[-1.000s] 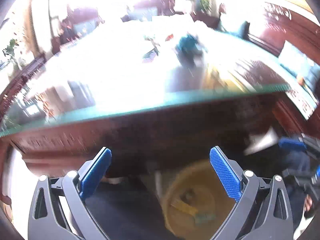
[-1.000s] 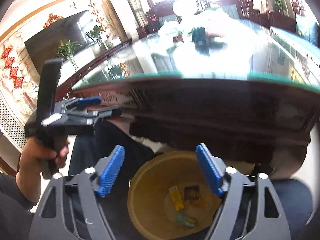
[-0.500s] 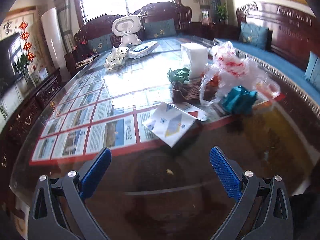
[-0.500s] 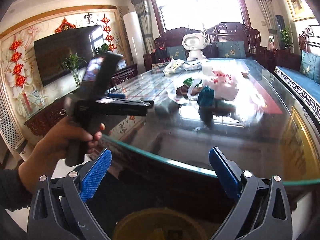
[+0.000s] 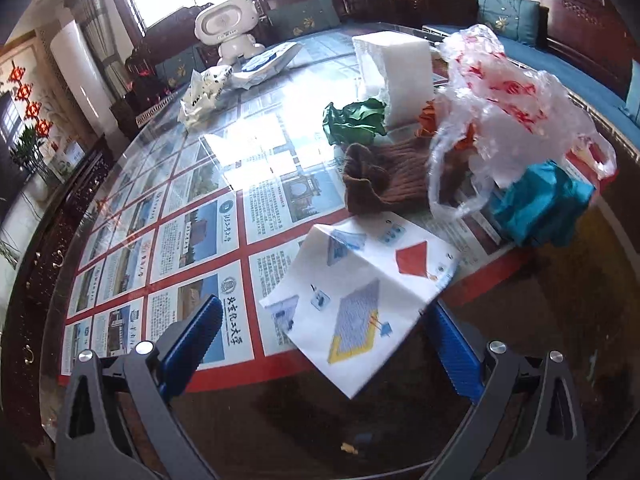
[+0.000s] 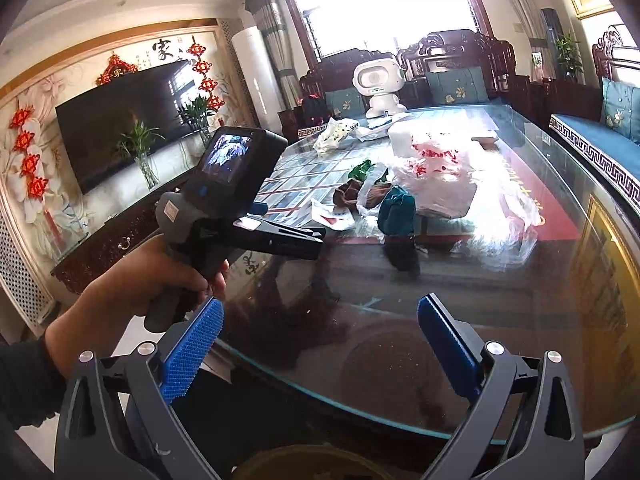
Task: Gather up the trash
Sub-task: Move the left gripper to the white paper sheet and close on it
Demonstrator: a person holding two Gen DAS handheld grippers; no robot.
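Both grippers have swung up from the yellow bin under the table edge and now look across the glass tabletop [image 5: 120, 208], so the last drop looks done and the next pickup is being lined up.

Left wrist view, left to right: left gripper [image 5: 320, 344] has its jaws spread wide with nothing between the pads, and hovers over the near part of the table. Folded paper leaflet [image 5: 360, 280] with printed diagrams lies just ahead of the fingers, its near corner reaching between them, not gripped. Behind it a brown knitted cloth [image 5: 380, 184], then a crumpled green wrapper [image 5: 352, 120] and a white block [image 5: 400, 76]. Further right, a clear plastic bag with red print [image 5: 504, 120] touches a teal bundle [image 5: 540, 204]. Far left back: a crumpled white tissue pack [image 5: 204, 88] and a white toy robot [image 5: 228, 28].

Right wrist view: a hand [image 6: 132, 284] holds the left gripper at the left side, over the table edge. Right gripper [image 6: 320, 344] also has its jaws fully apart and empty, back at the near rim. Only the bin's rim [image 6: 308, 460] shows at the bottom edge, below the table.

Trash is still on the table, well ahead of the right gripper. Leaflet looks like the next target for the left; it lies flat, so a pinch at the raised fold or edge is likely needed.
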